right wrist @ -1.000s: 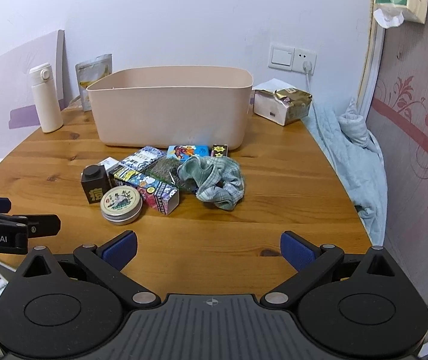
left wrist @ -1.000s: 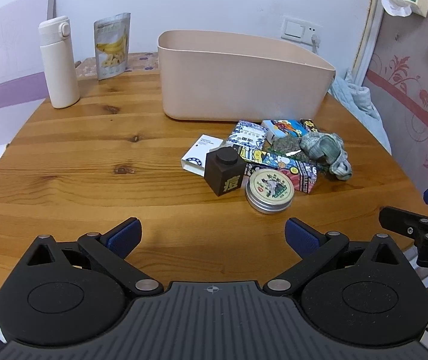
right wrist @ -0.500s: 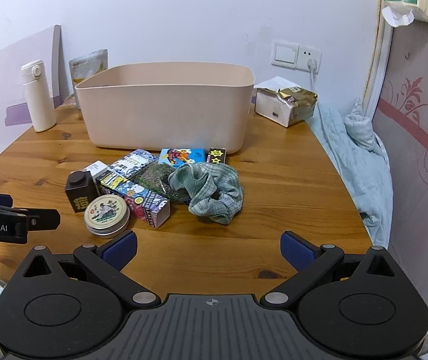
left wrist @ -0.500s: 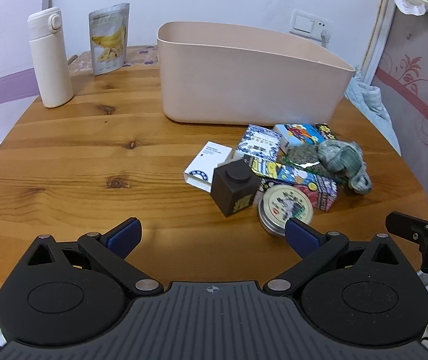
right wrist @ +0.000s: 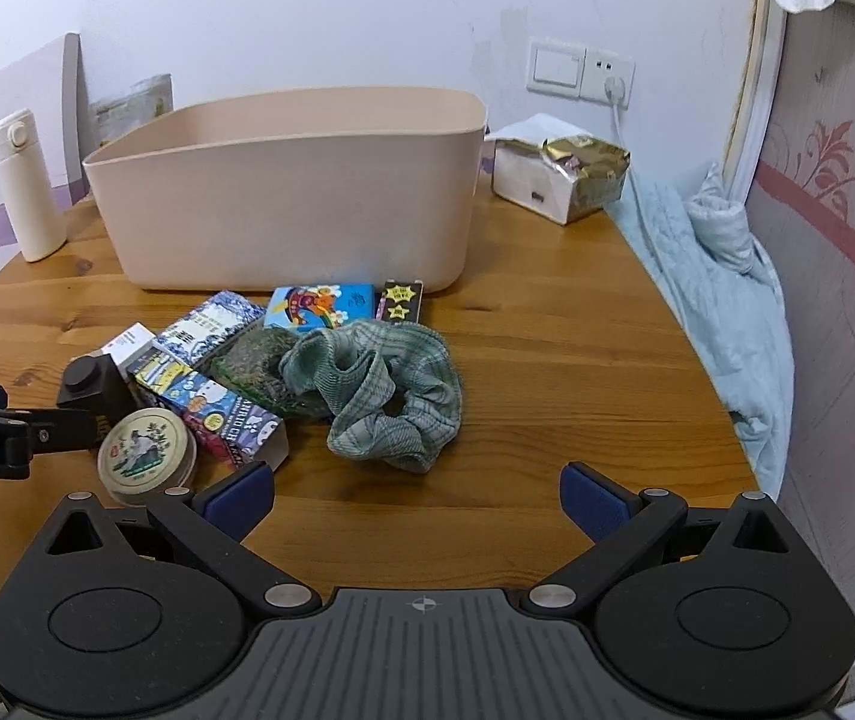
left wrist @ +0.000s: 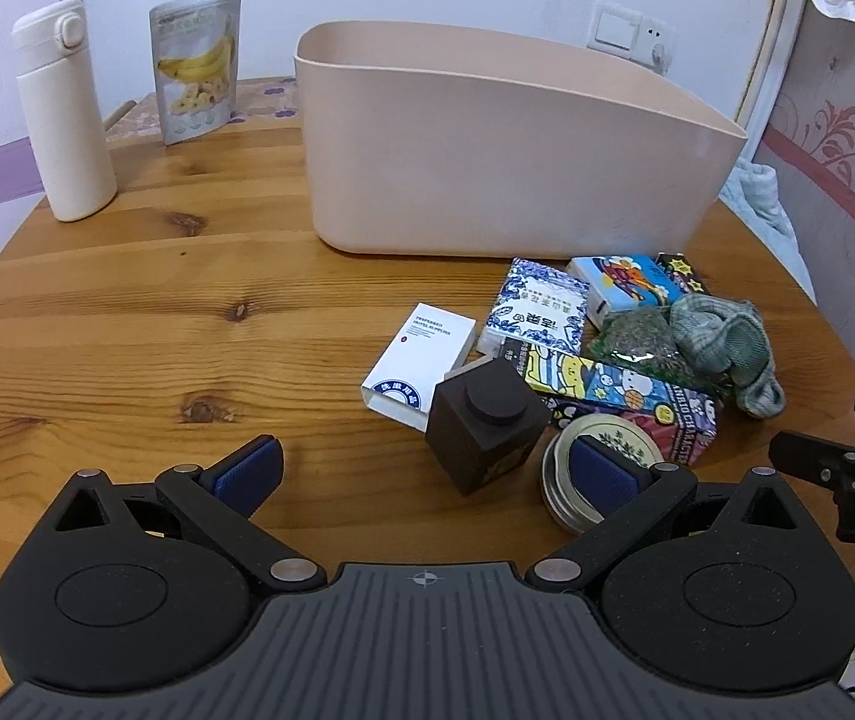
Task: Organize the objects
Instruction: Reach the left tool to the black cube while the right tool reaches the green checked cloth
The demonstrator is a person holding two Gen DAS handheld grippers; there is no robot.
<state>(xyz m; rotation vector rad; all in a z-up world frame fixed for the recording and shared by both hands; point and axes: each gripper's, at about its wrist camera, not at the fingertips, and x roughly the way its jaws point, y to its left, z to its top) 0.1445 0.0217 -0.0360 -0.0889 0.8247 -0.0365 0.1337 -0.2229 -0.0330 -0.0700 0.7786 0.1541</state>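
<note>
Cluster of small goods on a round wooden table point(left wrist: 127, 300), just in front of a pink oblong bin point(left wrist: 505, 162) whose long axis runs across the table parallel to the near edge, open side up. Dark brown cube-shaped bottle point(left wrist: 484, 423), round cap uppermost, standing upright with one corner turned toward the left gripper; gold character printed on a side face. Round tin point(right wrist: 145, 456), lid up and bearing a green plant picture, lies flat and touches the bottle's right side. Cartoon-printed carton point(left wrist: 619, 399), long axis running diagonally from behind the bottle toward the near right, lying flat. White box point(left wrist: 421, 354) with blue print, long axis pointing away toward the bin, flat beside the bottle. Blue-and-white patterned packet point(left wrist: 538, 312) and a bright cartoon box point(right wrist: 322, 306) lie nearest the bin. Green checked scrunchie point(right wrist: 379, 396), crumpled, rests at the right end of the cluster against a dark green packet point(left wrist: 637, 342). Left gripper point(left wrist: 424, 471): fingers spread wide, holding nothing, the bottle sitting between the tips and the right pad overlapping the tin in view. Right gripper point(right wrist: 418, 495): fingers spread wide, empty, just short of the scrunchie. White flask point(left wrist: 64, 111) and banana-chip pouch point(left wrist: 196, 63) stand upright at the far left.
</note>
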